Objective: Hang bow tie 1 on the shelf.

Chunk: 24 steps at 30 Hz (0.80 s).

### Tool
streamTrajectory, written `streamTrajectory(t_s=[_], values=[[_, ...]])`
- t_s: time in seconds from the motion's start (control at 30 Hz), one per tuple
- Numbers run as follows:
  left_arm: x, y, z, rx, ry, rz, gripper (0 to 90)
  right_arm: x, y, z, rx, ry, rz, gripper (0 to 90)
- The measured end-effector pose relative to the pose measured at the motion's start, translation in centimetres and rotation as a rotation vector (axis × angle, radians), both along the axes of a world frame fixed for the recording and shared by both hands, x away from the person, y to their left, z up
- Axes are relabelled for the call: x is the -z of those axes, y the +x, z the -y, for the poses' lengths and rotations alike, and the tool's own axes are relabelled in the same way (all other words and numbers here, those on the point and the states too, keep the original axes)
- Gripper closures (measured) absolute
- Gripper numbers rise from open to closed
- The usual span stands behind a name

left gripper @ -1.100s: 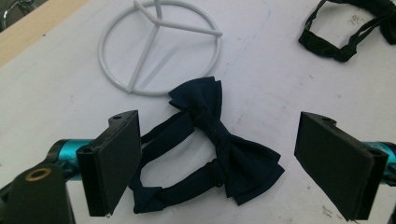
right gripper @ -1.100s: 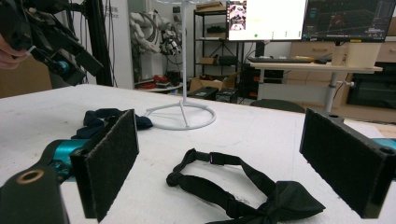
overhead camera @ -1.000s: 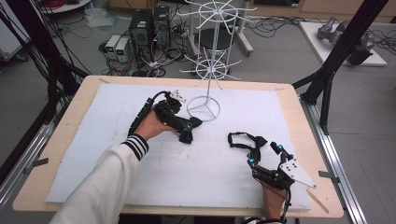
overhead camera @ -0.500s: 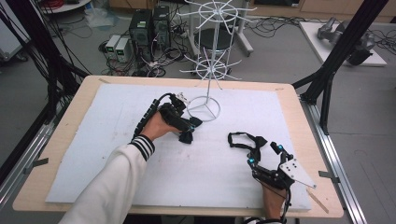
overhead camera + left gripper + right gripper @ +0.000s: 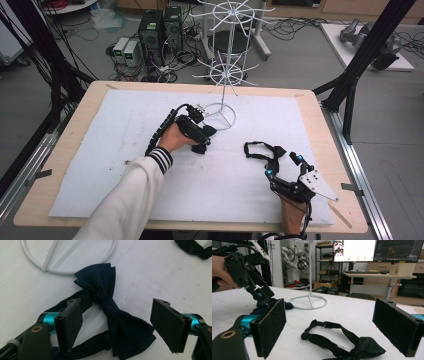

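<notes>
A navy bow tie (image 5: 110, 312) lies flat on the white table cover next to the ring base (image 5: 67, 255) of a white wire stand. My left gripper (image 5: 120, 325) hangs open low over it, one pad on each side of the knot; in the high view it (image 5: 204, 140) covers most of that tie (image 5: 209, 131). A black bow tie (image 5: 342, 342) with a looped strap lies in front of my right gripper (image 5: 334, 325), which is open and empty. From above, this gripper (image 5: 282, 165) rests near the front right, just short of the black tie (image 5: 261, 150).
The white wire stand (image 5: 227, 65) rises from its ring base (image 5: 220, 115) at the table's back middle, with spoked tiers overhead. The white cover (image 5: 100, 165) spans the wooden table. Black frame posts (image 5: 350, 85) stand at the right edge.
My left gripper has shifted slightly rightward and nearer, settling over the navy bow tie. The right gripper and the black tie have not moved.
</notes>
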State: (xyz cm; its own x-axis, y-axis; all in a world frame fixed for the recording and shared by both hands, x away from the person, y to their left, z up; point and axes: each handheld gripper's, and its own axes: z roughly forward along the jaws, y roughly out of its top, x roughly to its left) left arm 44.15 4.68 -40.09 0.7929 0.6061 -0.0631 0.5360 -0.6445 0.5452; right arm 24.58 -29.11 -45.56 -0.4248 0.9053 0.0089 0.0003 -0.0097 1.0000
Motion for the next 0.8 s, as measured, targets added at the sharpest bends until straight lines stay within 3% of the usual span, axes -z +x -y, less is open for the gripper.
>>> streamTrajectory(t_s=[0.23, 0.27, 0.37, 0.47, 0.8], values=[[0.6, 0.4, 0.3, -0.054, 0.007, -0.045, 29.6, 0.0, 0.0, 0.0, 0.0, 0.0, 0.0, 11.0], [0.7, 0.3, 0.5, -0.072, -0.011, -0.039, 30.4, 0.0, 0.0, 0.0, 0.0, 0.001, -0.001, 11.0], [0.7, 0.3, 0.6, -0.082, -0.006, -0.043, 33.2, 0.0, 0.0, 0.0, 0.0, 0.001, -0.001, 11.0], [0.8, 0.4, 0.6, -0.085, 0.022, -0.047, 35.0, 0.0, 0.0, 0.0, 0.0, 0.002, 0.0, 11.0], [1.2, 0.3, 1.1, -0.11, 0.046, -0.031, 43.2, 0.0, 0.0, 0.0, 0.0, 0.001, -0.001, 11.0]])
